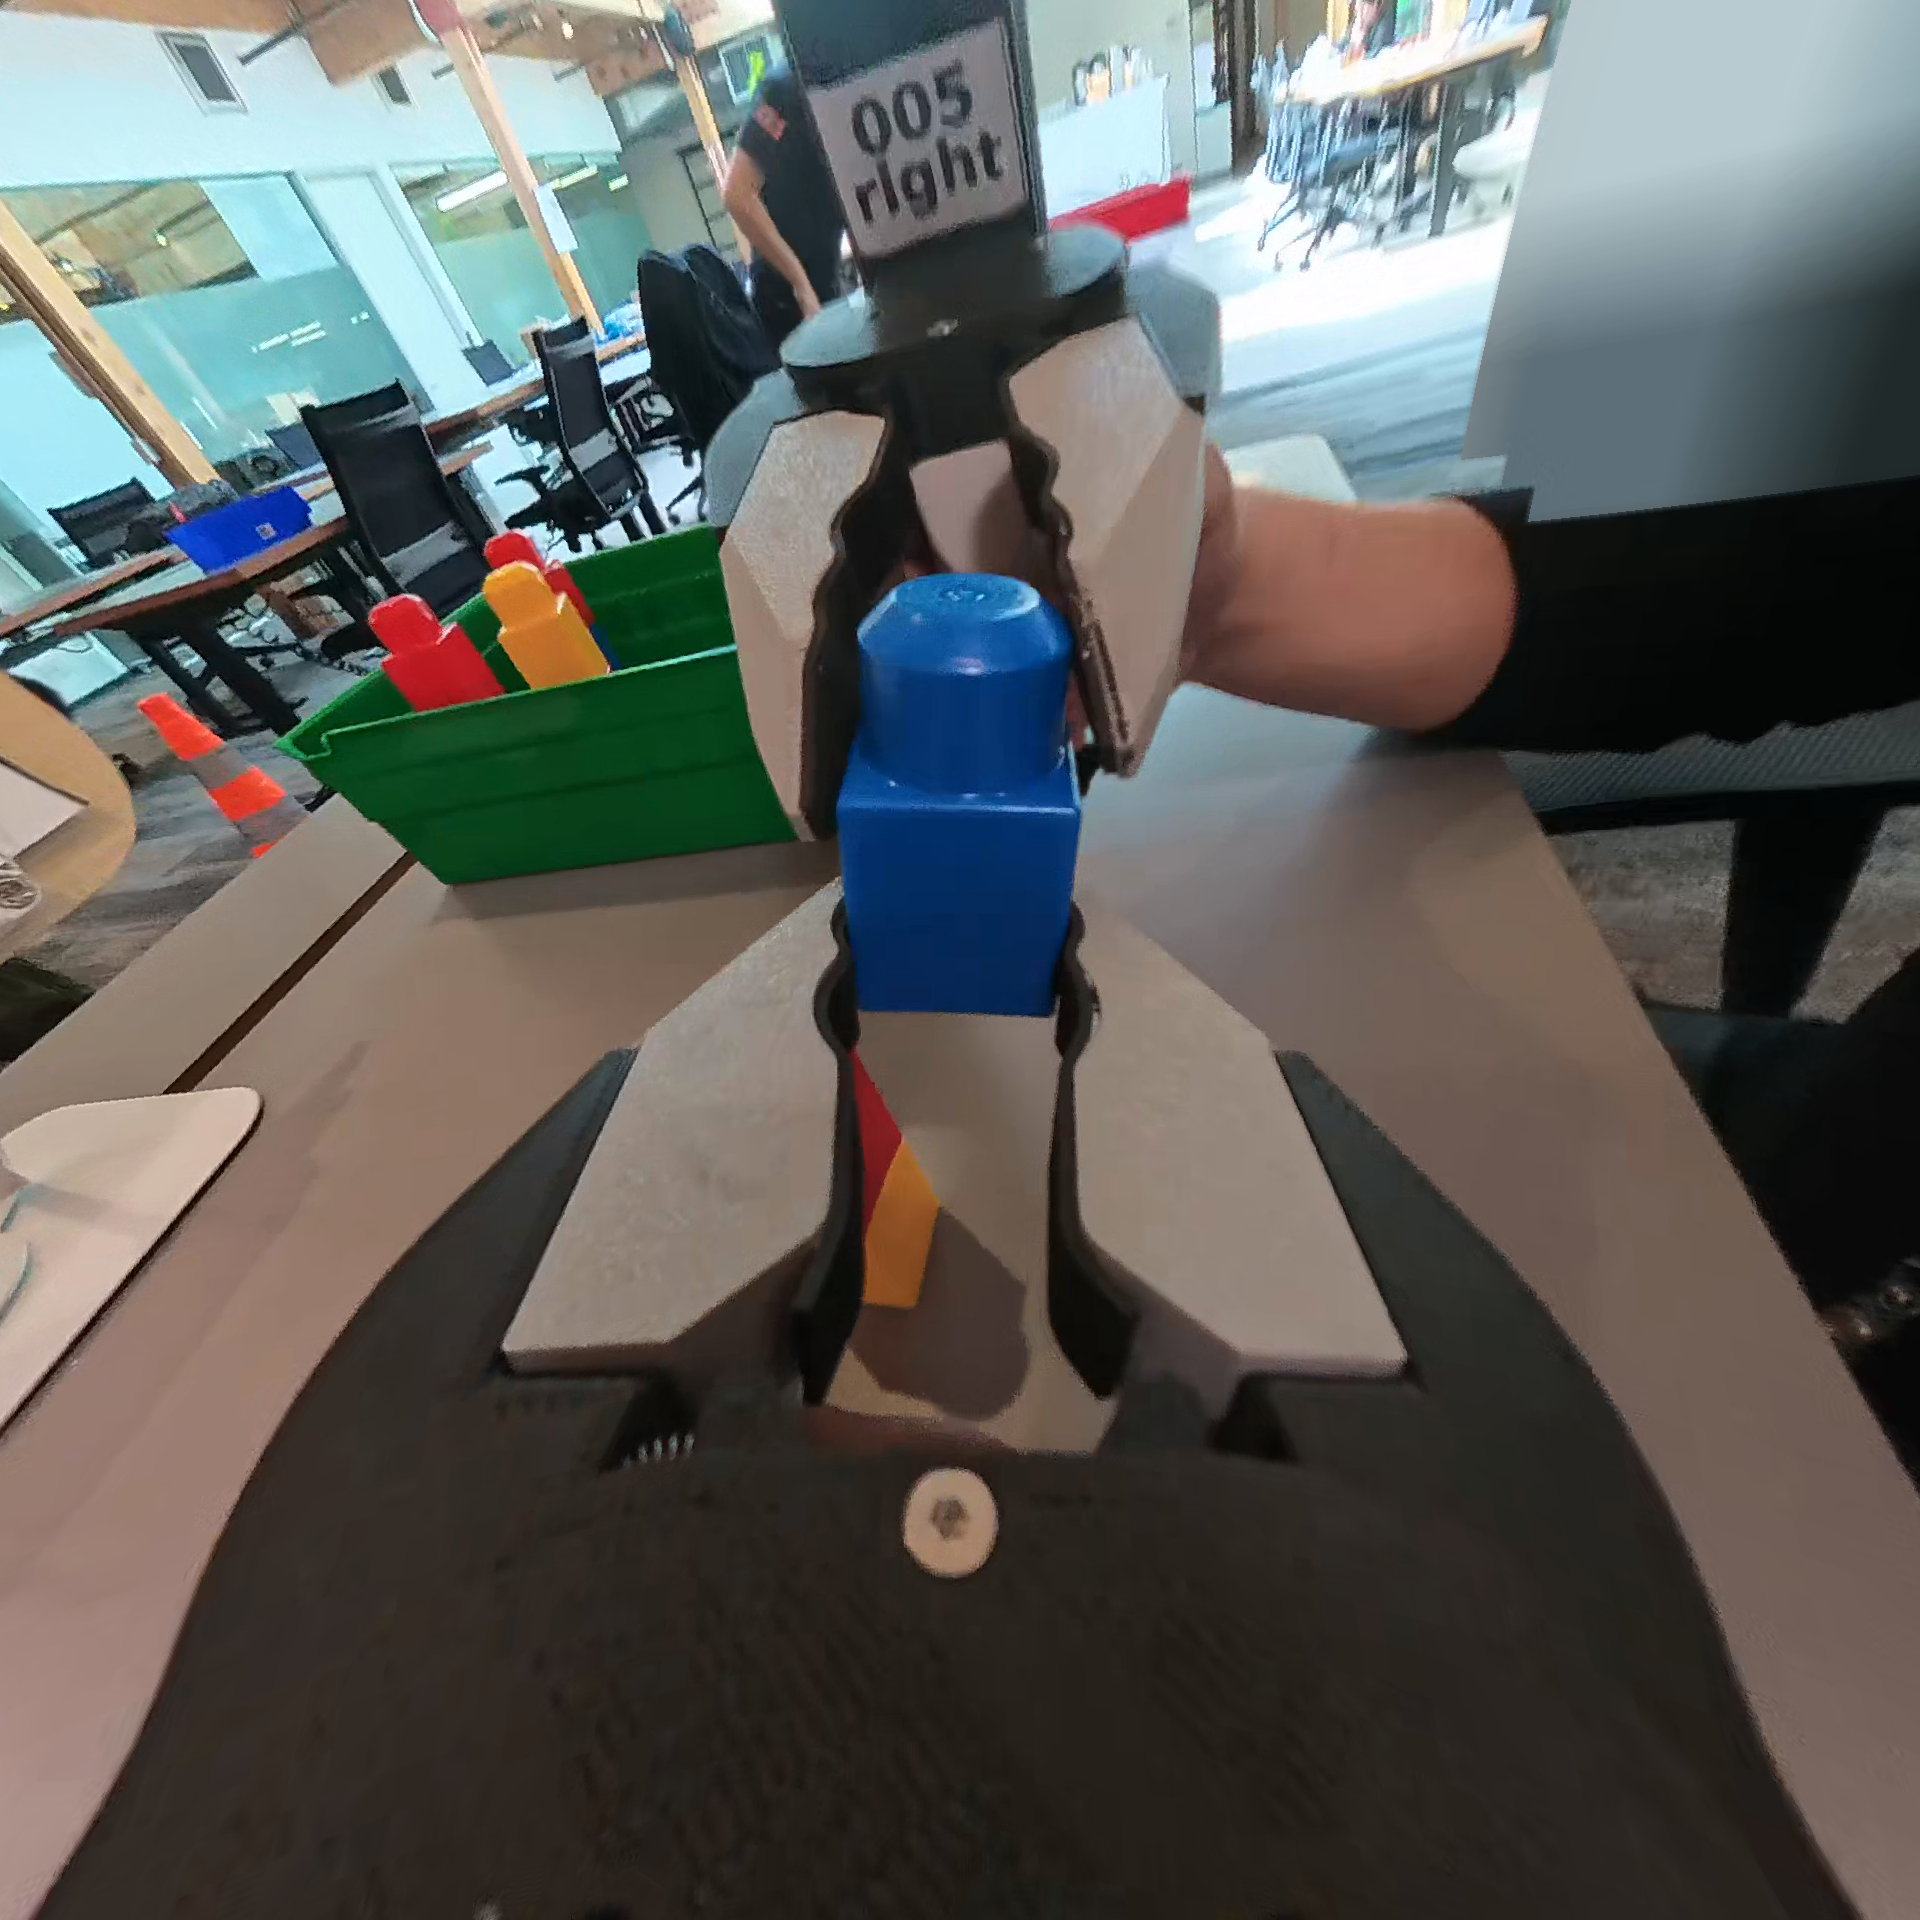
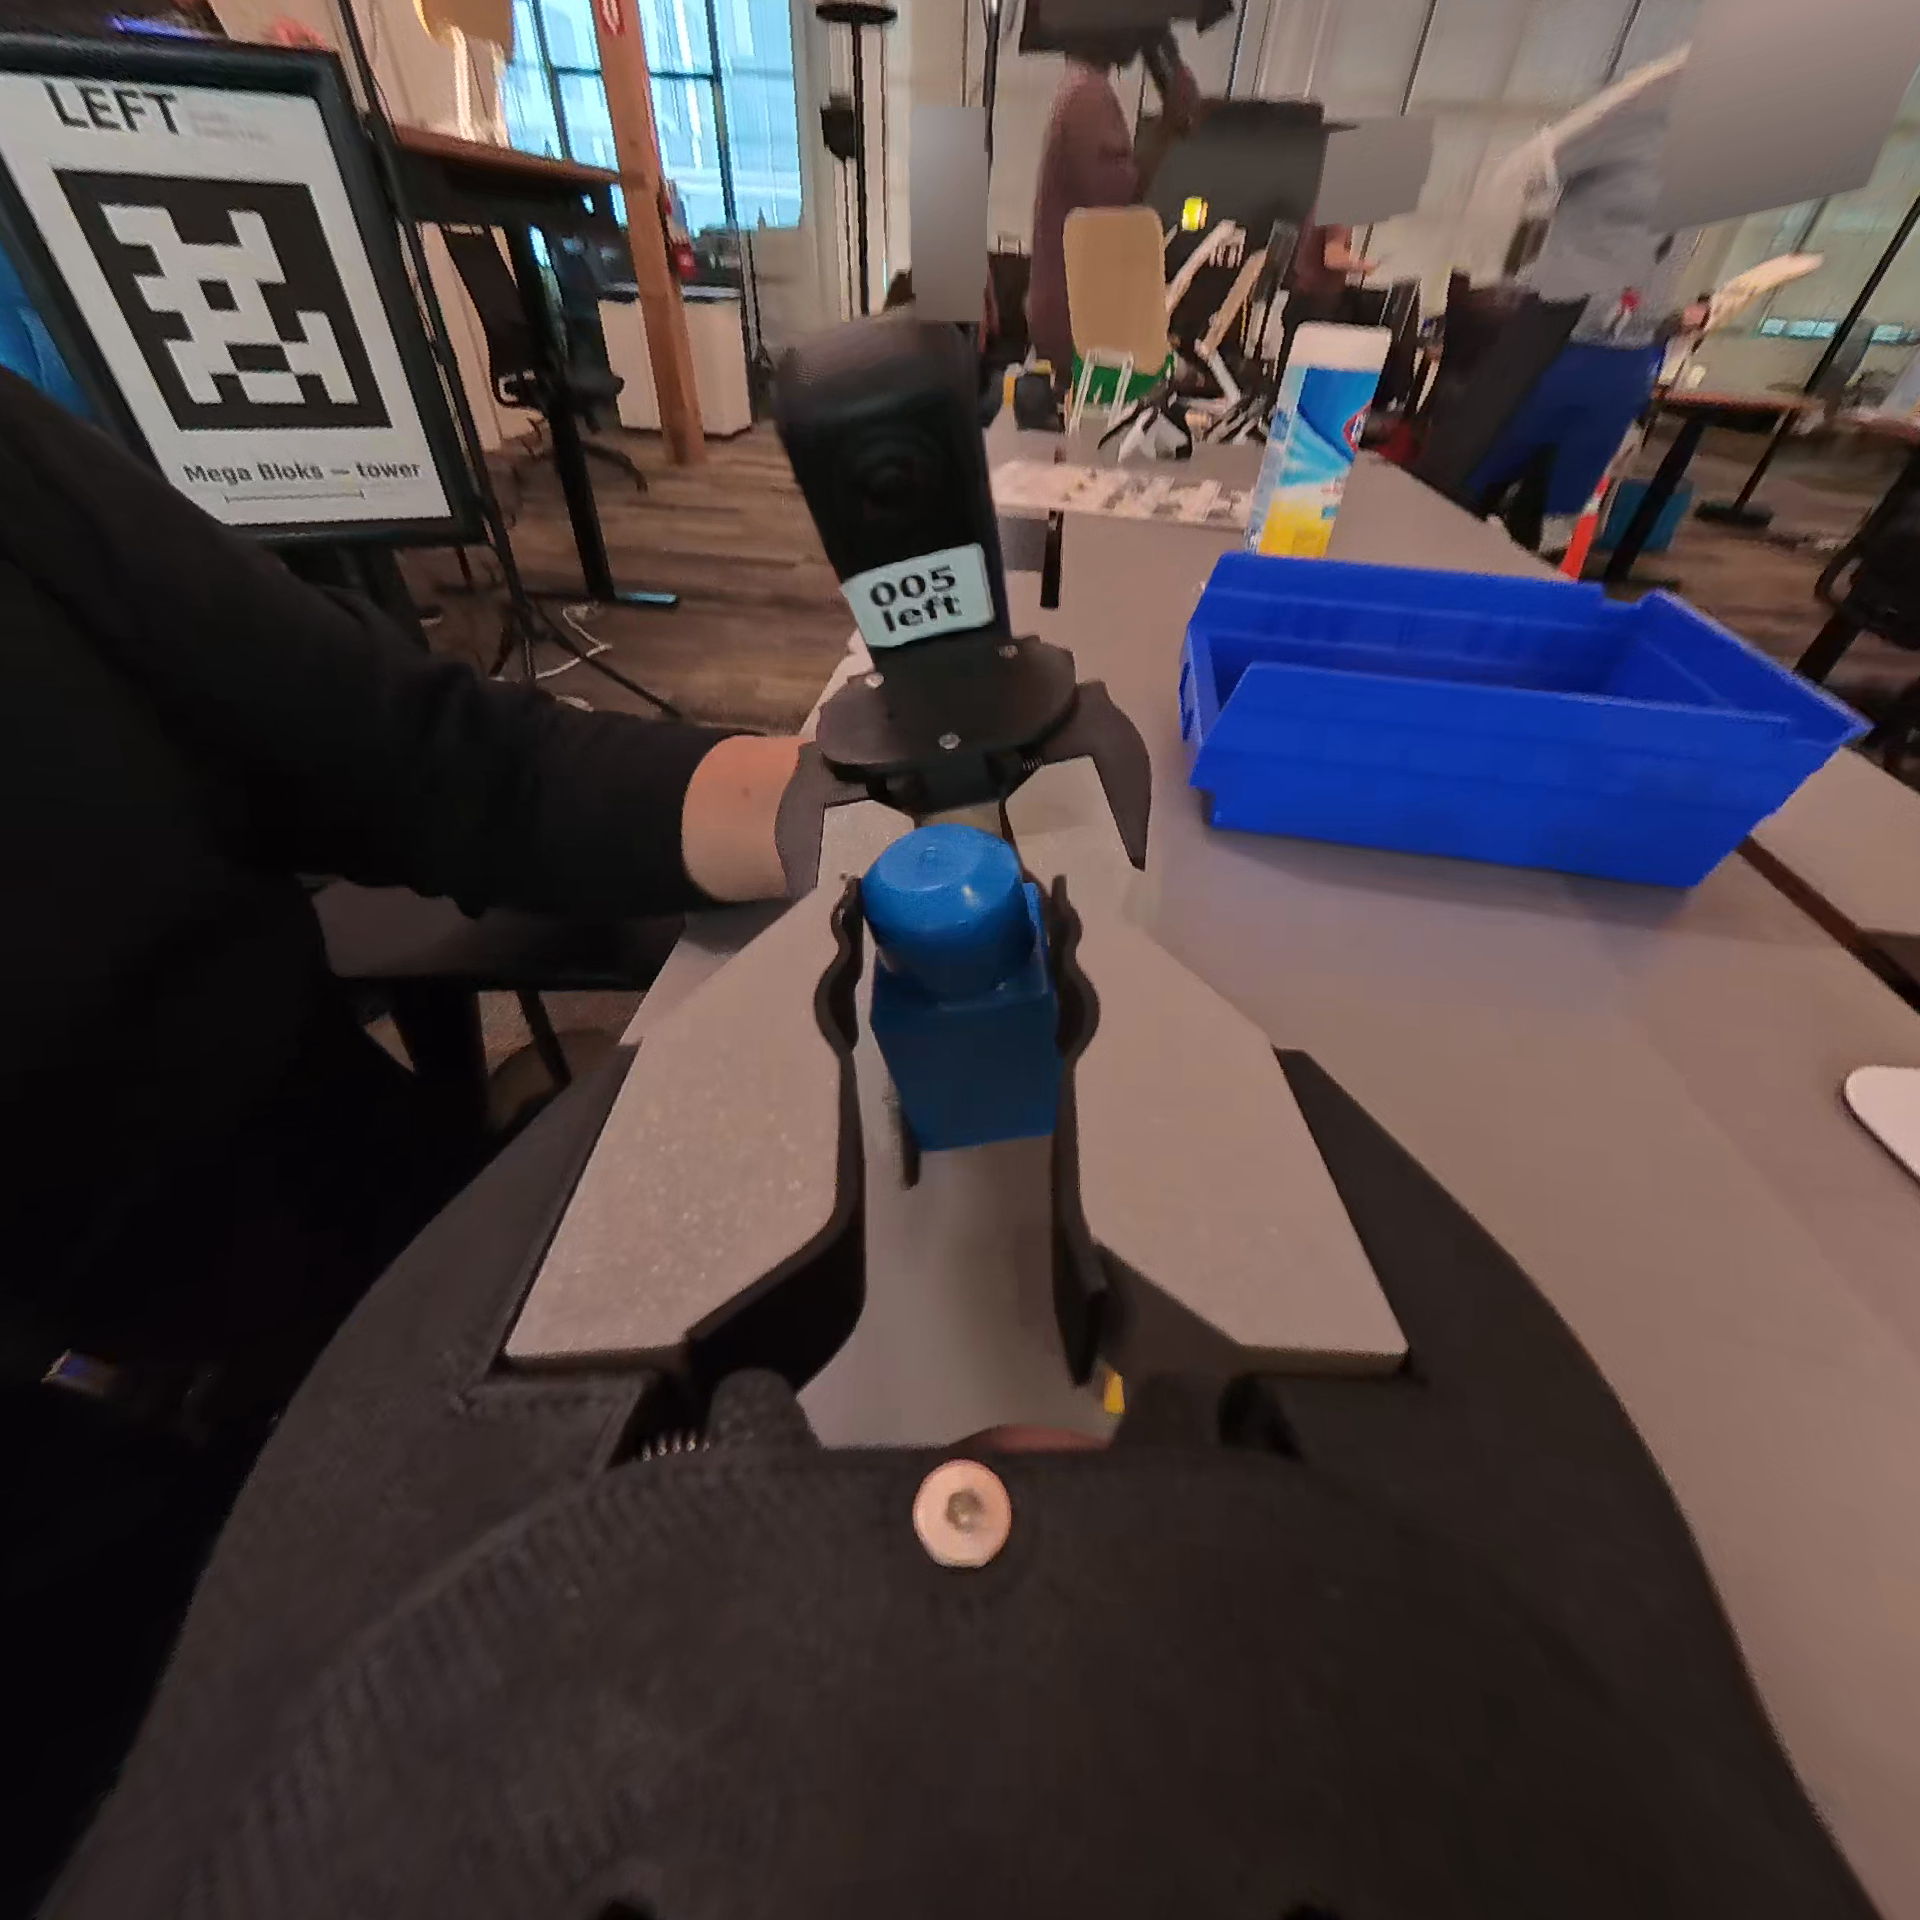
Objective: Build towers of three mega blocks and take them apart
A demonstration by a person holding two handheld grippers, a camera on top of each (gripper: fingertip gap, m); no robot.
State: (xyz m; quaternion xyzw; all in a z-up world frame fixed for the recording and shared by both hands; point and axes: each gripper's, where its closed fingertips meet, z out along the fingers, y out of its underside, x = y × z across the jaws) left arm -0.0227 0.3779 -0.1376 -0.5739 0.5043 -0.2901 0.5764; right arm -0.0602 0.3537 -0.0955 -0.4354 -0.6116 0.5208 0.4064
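A blue mega block point(image 1: 956, 862) is held in the air between both grippers. In the left wrist view my left gripper point(image 1: 956, 966) is shut on its lower body, with both pads pressed on its sides. My right gripper point(image 1: 961, 717) comes from the far side with its fingers flanking the block's upper part. In the right wrist view my right gripper point(image 2: 956, 956) is shut on the same blue block point(image 2: 961, 1049), and the left gripper's body point(image 2: 935, 717) is just behind it. Below, a red block on a yellow block point(image 1: 894, 1216) stands on the grey table point(image 1: 1351, 987).
A green bin point(image 1: 540, 769) with red and yellow blocks stands at the far left. A blue bin point(image 2: 1507, 727) stands on the table to the right, with a wipes canister point(image 2: 1314, 447) behind it. A white pad point(image 1: 104, 1195) lies at the left edge. An orange cone point(image 1: 223, 769) stands on the floor. Spacing between my two grippers at the tips: around 5 centimetres.
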